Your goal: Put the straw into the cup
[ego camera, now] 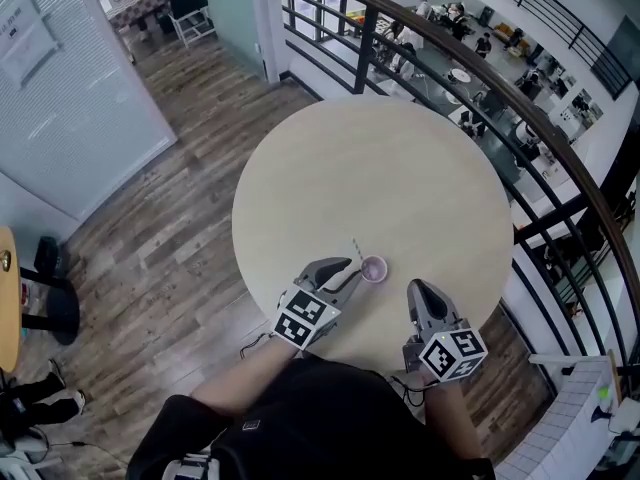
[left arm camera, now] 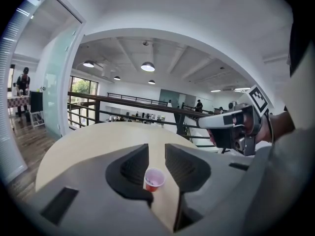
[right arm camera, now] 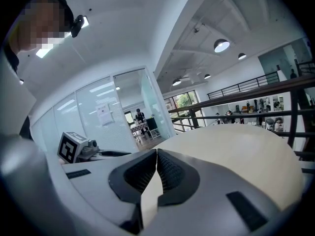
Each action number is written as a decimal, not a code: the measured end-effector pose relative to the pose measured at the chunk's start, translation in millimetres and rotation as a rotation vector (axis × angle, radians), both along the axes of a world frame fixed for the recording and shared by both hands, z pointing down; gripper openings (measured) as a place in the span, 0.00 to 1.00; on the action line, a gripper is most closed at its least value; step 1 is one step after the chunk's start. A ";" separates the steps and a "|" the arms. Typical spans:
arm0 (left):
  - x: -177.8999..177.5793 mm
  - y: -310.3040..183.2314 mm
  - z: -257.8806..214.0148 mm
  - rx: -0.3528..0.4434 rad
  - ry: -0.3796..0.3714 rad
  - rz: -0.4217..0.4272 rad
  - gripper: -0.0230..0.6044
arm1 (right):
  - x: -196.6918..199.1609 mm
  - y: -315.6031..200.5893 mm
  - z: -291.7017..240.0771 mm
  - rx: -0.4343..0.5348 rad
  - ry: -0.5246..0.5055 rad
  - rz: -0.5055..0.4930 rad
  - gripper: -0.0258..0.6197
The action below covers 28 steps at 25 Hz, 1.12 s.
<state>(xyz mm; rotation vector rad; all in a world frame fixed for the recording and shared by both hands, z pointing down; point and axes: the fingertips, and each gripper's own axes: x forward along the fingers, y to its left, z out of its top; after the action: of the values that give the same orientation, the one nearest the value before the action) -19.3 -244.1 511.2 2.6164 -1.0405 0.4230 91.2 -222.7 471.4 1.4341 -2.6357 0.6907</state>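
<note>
Head view: the straw [ego camera: 356, 252] lies as a thin line just beside the cup [ego camera: 373, 269] on the counter [ego camera: 380, 158]; whether its tip is inside is unclear. Near the cup, the left claw [ego camera: 350, 276] gapes empty and the right claw [ego camera: 416, 290] is closed on nothing.

In the head view the straw [ego camera: 356, 251] is only a thin line, its lower end lost at the rim of the cup [ego camera: 373, 269]. In my left gripper view I cannot make the straw out at all, and the cup's foot is cut off behind a pad of my left gripper [left arm camera: 156, 151]. My torso [ego camera: 300, 418] covers the near edge of the table [ego camera: 300, 168].
</note>
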 end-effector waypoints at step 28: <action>-1.1 34.9 -126.7 0.240 0.099 -0.039 0.07 | 28.7 32.5 -96.5 0.274 0.011 -0.028 0.07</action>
<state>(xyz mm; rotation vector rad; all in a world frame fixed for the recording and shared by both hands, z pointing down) -20.4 -209.2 384.5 2.7863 -1.1713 0.1660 119.9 -190.2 375.0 1.4518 -2.8234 0.3258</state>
